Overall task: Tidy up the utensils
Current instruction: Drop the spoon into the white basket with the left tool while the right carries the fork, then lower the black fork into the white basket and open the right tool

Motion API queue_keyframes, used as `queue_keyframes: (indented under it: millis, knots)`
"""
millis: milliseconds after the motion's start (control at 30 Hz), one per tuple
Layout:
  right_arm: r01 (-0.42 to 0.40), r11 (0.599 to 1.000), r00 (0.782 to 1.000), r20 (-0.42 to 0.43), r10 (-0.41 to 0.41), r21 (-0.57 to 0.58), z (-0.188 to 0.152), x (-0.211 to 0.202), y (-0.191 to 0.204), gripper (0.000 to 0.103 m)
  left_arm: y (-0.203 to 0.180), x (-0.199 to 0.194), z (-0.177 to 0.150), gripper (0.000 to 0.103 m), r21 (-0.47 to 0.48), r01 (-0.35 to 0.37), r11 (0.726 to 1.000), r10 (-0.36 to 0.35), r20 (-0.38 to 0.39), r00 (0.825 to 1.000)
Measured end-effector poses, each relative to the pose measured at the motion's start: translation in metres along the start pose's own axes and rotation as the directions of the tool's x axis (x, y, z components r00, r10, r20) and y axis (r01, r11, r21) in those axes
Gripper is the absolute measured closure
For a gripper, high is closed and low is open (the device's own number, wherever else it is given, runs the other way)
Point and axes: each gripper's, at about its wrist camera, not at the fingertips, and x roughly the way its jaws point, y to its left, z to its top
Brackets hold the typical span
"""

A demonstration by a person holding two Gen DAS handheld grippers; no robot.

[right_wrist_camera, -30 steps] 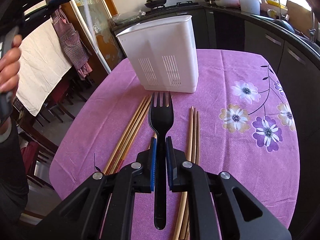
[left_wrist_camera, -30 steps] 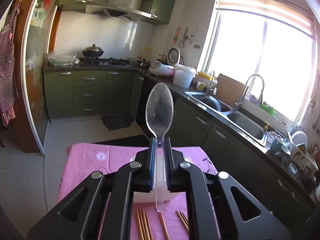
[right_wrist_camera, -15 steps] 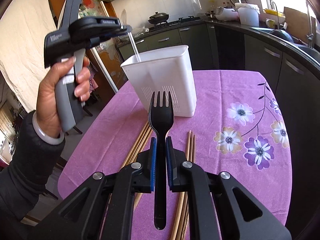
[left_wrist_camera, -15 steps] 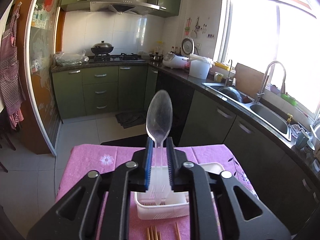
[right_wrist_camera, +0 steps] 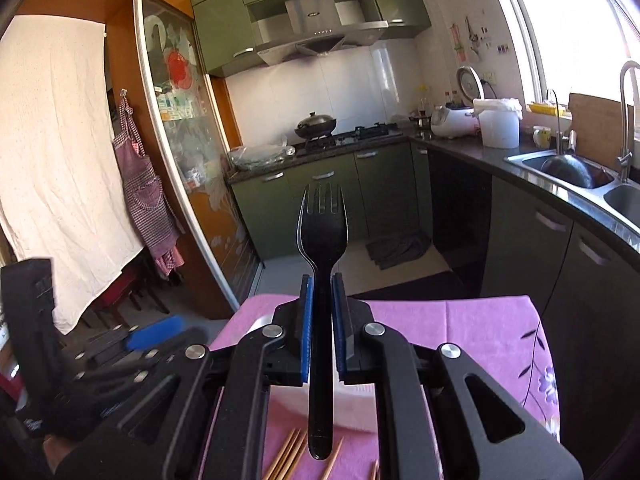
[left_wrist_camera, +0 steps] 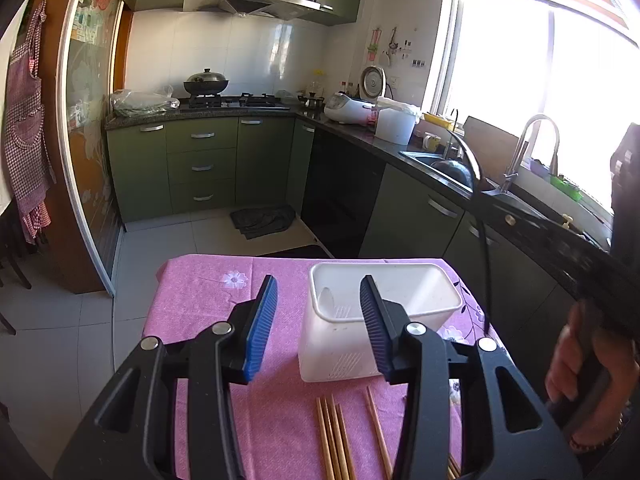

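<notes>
My left gripper (left_wrist_camera: 319,286) hovers above the near-left end of the white utensil holder (left_wrist_camera: 416,300). Its jaws are opening and nothing is between the blue pads (left_wrist_camera: 262,320). The clear spoon (left_wrist_camera: 326,298) stands inside the holder, bowl up against the left wall. My right gripper (right_wrist_camera: 320,312) is shut on the black fork (right_wrist_camera: 322,232), tines pointing up and away, raised over the table. Below it, a strip of the holder (right_wrist_camera: 356,400) shows, mostly hidden by the gripper. Wooden chopsticks (left_wrist_camera: 336,440) lie on the cloth in front of the holder.
The pink flowered tablecloth (left_wrist_camera: 200,304) covers a small table with floor to its left and beyond. A hand (left_wrist_camera: 576,364) grips the right tool at the right edge of the left wrist view. Green cabinets, a stove (right_wrist_camera: 320,132) and a sink (right_wrist_camera: 568,172) stand beyond.
The left gripper let go of the clear spoon, which dropped into the holder, and its jaws spread apart. The right gripper rose off the table with the fork and tilted upward.
</notes>
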Motion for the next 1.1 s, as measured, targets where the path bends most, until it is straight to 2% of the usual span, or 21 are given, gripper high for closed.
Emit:
queue_keyframes:
  millis: [100, 233, 500, 567, 633, 767, 967, 1100]
  knots:
    - [0.08, 0.997, 0.996, 0.039, -0.08, -0.019, 0.004, 0.031, 0.0, 0.093, 0.004, -0.018, -0.011, 0.062, 0.024, -0.005, 1.0, 0.005, -0.004, 1.0]
    - [0.095, 0.995, 0.995, 0.006, -0.095, 0.011, -0.01, 0.057, -0.014, 0.093, 0.01, -0.03, -0.022, 0.062, 0.034, 0.0, 0.999, 0.002, -0.036, 0.999]
    - [0.116, 0.993, 0.993, 0.008, -0.116, -0.028, -0.048, 0.03, -0.015, 0.092, 0.009, -0.022, -0.046, 0.062, 0.052, 0.011, 0.999, -0.002, -0.154, 0.988]
    - [0.129, 0.99, 0.991, -0.015, -0.13, -0.058, -0.055, 0.024, -0.012, 0.091, 0.006, -0.019, -0.052, 0.062, 0.06, 0.011, 0.998, 0.001, -0.185, 0.983]
    - [0.141, 0.987, 0.988, -0.045, -0.145, -0.081, -0.059, 0.021, -0.01, 0.085, 0.004, -0.016, -0.055, 0.062, 0.066, 0.001, 0.998, 0.013, -0.209, 0.978]
    - [0.151, 0.984, 0.984, -0.076, -0.158, -0.089, -0.065, 0.009, -0.011, 0.064, 0.003, -0.012, -0.068, 0.062, 0.073, -0.006, 0.997, 0.025, -0.269, 0.963]
    - [0.154, 0.983, 0.985, -0.06, -0.161, -0.101, -0.065, -0.026, -0.008, 0.064, 0.003, -0.003, -0.09, 0.062, 0.06, -0.002, 0.998, 0.024, -0.373, 0.927]
    - [0.159, 0.979, 0.979, -0.108, -0.173, -0.131, -0.071, -0.048, -0.006, 0.064, 0.004, 0.016, -0.106, 0.062, 0.058, -0.024, 0.998, 0.048, -0.457, 0.888]
